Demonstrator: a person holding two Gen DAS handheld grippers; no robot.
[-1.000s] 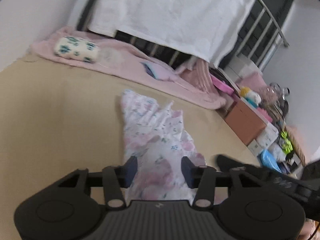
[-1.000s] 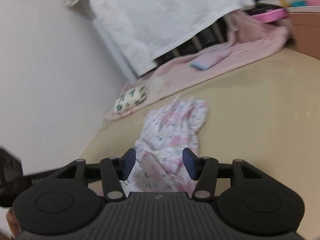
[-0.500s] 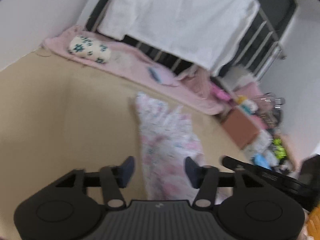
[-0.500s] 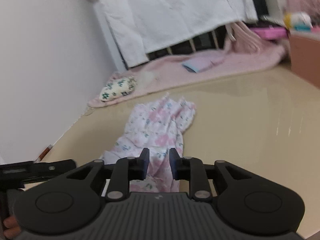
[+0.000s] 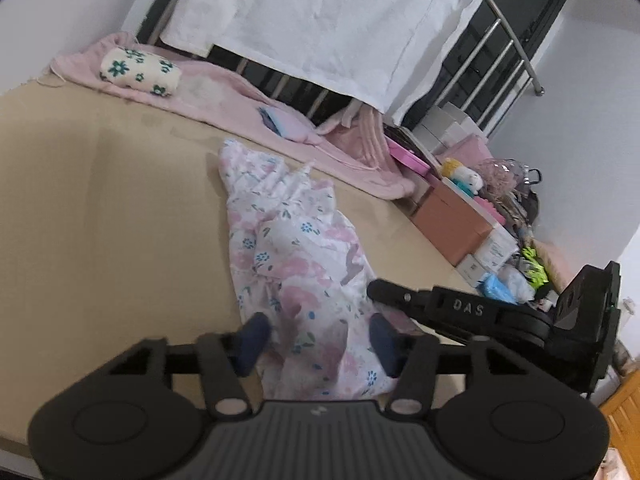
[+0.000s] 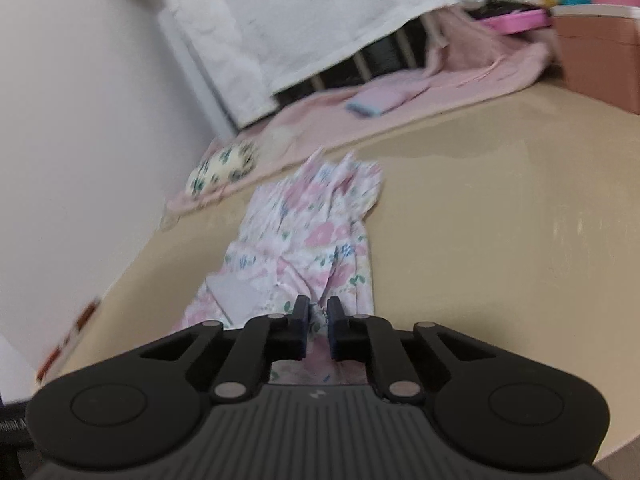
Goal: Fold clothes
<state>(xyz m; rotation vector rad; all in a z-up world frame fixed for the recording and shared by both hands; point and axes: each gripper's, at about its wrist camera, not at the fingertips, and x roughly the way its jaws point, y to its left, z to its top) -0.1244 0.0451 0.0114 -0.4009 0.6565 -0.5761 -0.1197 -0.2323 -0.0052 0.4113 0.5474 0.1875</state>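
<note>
- Floral garment (image 5: 288,248): white with pink and blue flowers, lying crumpled lengthwise on the tan table (image 5: 100,208), running from near the pink blanket at the far edge toward the near edge. Its near end is hiding behind both gripper bodies.
- Left gripper (image 5: 316,340): fingers standing wide apart, released, one on each side of the garment's near end; whether the blue pads (image 5: 250,340) are touching the cloth cannot be told.
- Right gripper (image 6: 318,322): fingers drawn close, clenching a bunched fold of the garment (image 6: 316,240) between the pads. In the left wrist view its black body (image 5: 480,316) is reaching in from the right, the tip lying at the garment's edge.
- Pink blanket (image 5: 224,92): lying along the table's far edge, carrying a rolled cream cloth with green flowers (image 5: 140,72) and a small folded lilac piece (image 5: 286,124).
- White sheet (image 5: 320,20): hanging over a railed frame behind the blanket, covering most of it.
- Brown box (image 5: 452,220): sitting past the far right corner among mixed clutter too small to identify.
- Right wrist view: blurring throughout; left edge items unreadable.
</note>
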